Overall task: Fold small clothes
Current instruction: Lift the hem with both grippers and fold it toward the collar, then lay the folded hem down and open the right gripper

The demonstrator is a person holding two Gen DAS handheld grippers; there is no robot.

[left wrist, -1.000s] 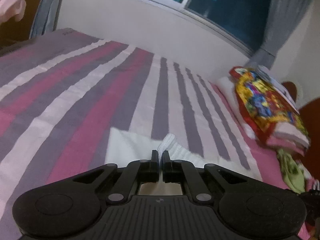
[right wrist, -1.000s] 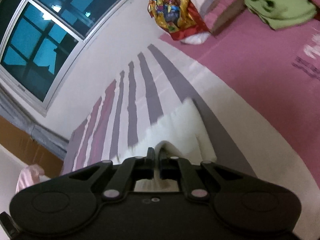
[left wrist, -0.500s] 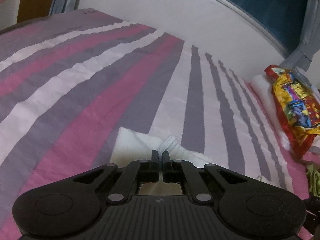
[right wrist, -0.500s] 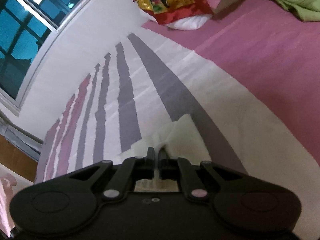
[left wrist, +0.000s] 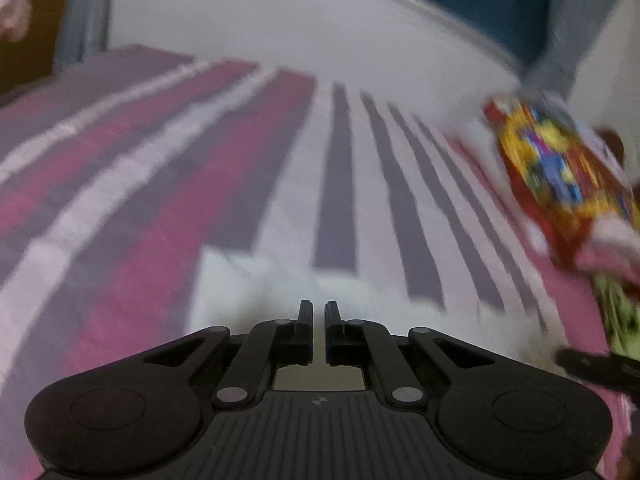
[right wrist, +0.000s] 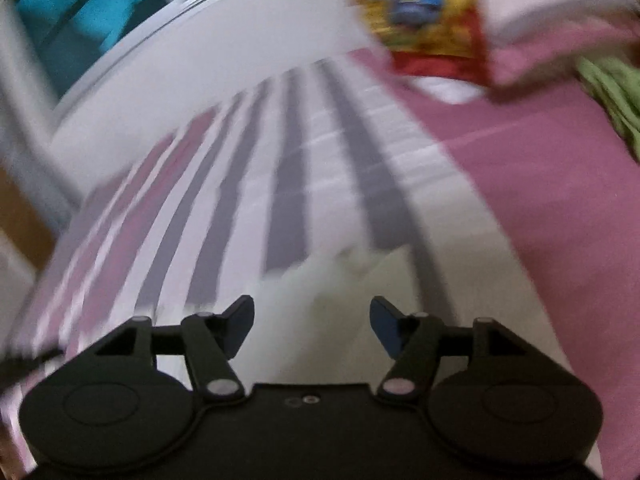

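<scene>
My left gripper has its two black fingers nearly pressed together, with a narrow slit between; whether cloth is pinched there I cannot tell. My right gripper is spread wide over the one soft white cloth, which lies flat on the striped bed cover. At the bed's far edge lie one colourful printed bundle and one crumpled green garment.

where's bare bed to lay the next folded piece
Free: the striped bedspread between the white cloth and the wall, and the plain pink area right of it. Crowded: the far right corner, with the colourful pillow and green garment.
</scene>
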